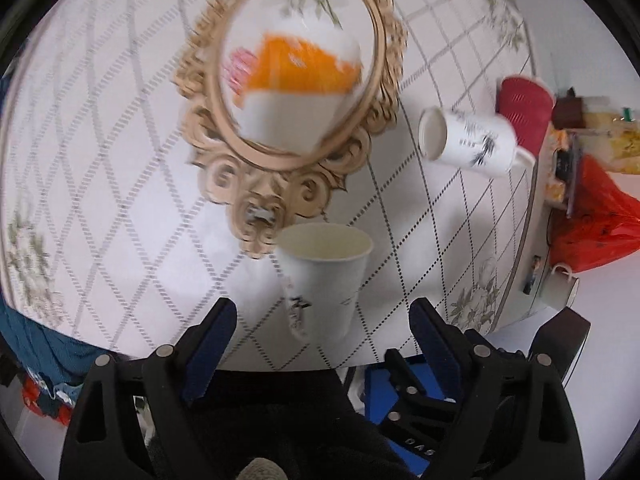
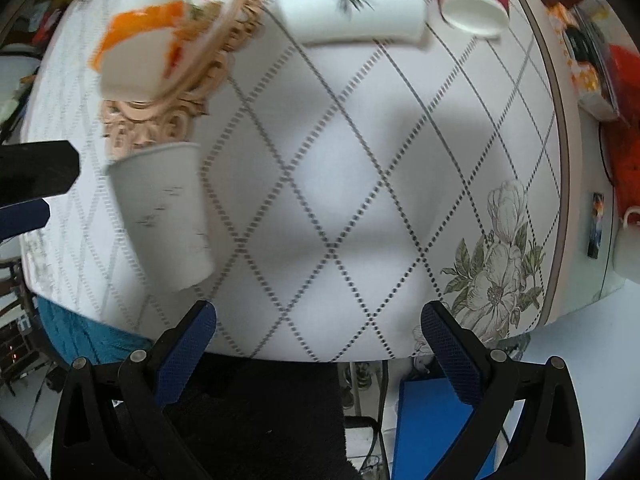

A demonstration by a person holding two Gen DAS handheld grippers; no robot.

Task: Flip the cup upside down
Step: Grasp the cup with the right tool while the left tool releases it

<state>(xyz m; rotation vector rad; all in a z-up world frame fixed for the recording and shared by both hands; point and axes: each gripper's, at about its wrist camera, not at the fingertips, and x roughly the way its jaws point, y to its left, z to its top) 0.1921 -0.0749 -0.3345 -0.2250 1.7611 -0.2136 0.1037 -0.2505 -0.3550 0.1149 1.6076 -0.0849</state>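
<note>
A white paper cup with dark print stands upright, mouth up, on the white quilted table near its front edge. It also shows in the right wrist view at the left. My left gripper is open, its blue-padded fingers on either side of the cup's base, not touching it. My right gripper is open and empty over the table's front edge, to the right of the cup. The tip of the left gripper's finger shows at the left edge of the right wrist view.
An orange-and-white cup stands on a gold ornate tray behind the paper cup. A white printed cup lies on its side at the far right, next to a red cup. A red bag and clutter lie beyond the table's right edge.
</note>
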